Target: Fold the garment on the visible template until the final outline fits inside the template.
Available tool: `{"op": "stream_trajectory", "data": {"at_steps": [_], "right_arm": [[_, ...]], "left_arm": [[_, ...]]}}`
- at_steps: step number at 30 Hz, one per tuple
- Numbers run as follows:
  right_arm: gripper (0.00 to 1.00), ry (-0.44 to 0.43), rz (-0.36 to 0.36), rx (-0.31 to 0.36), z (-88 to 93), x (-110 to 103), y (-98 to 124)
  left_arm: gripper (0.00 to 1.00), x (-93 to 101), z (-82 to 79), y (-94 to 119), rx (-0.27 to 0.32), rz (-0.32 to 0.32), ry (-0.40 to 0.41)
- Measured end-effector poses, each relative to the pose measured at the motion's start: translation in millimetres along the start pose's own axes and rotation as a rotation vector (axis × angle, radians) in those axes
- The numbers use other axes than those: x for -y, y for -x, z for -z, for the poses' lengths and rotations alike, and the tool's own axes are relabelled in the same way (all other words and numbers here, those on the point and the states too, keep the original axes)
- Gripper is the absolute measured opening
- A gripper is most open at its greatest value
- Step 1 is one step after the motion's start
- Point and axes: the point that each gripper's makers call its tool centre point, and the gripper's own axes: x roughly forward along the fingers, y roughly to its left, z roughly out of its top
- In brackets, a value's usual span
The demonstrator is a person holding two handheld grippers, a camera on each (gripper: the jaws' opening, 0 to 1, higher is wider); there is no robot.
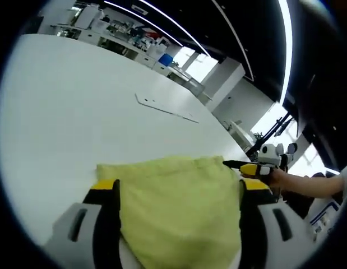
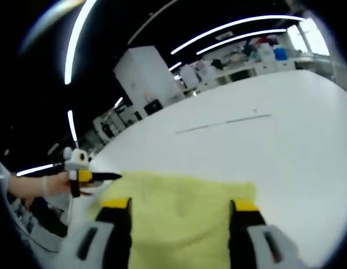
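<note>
A broad white tabletop (image 1: 78,123) carries a yellow-green garment (image 1: 179,207) at its near edge. In the left gripper view the cloth lies between the two yellow-tipped jaws of the left gripper (image 1: 179,188), which stand wide apart on either side of it; whether they pinch any cloth cannot be told. At the garment's right corner the right gripper (image 1: 249,166) comes in, held by a person's hand (image 1: 277,178), its jaws drawn close together at the cloth's edge.

In the right gripper view the same garment (image 2: 184,218) spreads between the right gripper's (image 2: 179,204) own widely set jaws, and the left gripper (image 2: 86,176) appears at the cloth's left corner in a gloved hand (image 2: 41,188).

Farther across the tabletop, well apart from the garment, lies a thin, flat, pale template (image 1: 165,107), seen edge-on as a faint outline. Beyond the far edge stand white benches crowded with equipment (image 1: 137,33), a white column (image 1: 232,84) and a white cabinet (image 2: 142,78), under a dark ceiling crossed by long light strips (image 2: 235,31).
</note>
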Motion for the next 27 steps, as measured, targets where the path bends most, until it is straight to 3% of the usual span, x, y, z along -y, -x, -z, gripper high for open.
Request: {"op": "stream_trajectory", "data": {"at_steps": [3,11,20,27], "right_arm": [[0.72,-0.016,-0.012,0.002,-1.0,-3,2],[0.72,0.040,0.009,-0.003,-3.6,0,18],[0.70,0.092,0.020,-0.021,6.2,1,48],[0.69,0.070,0.043,-0.002,16.9,1,76]], "left_arm": [[0.86,1.3,-0.4,1,0.002,0.000,-0.001],[0.87,5.8,-4.4,13,0.014,-0.001,-0.032],[0.86,7.2,9.8,34,-0.034,0.001,-0.122],[0.86,8.9,25.1,55,-0.070,-0.001,-0.156]]}}
